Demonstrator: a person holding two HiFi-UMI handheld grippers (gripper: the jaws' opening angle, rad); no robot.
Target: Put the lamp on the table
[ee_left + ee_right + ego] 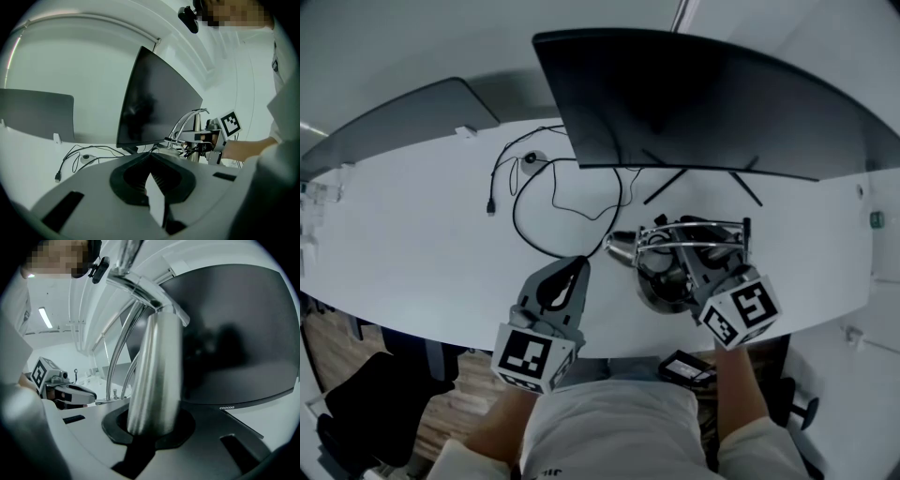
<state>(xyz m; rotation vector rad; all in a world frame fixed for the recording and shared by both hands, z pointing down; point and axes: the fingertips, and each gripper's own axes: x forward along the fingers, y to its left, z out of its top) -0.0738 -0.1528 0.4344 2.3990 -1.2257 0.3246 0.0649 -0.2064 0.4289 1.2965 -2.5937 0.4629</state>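
R gripper (151, 427) clamped on lamp (155, 376) stem; lamp base half hidden under it, near table (422, 220) edge. L gripper (151, 174) closed, empty.

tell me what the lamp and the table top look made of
Lamp: probably metal, brushed silvery finish; it shows soft streaky reflections along its stem.
Table top: likely laminate or painted board, matte white; the surface is even with no grain or glare.

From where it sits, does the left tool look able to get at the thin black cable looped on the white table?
Probably yes: the left tool is right beside the thin black cable with nothing between them, though its jaws stand together and would need opening.
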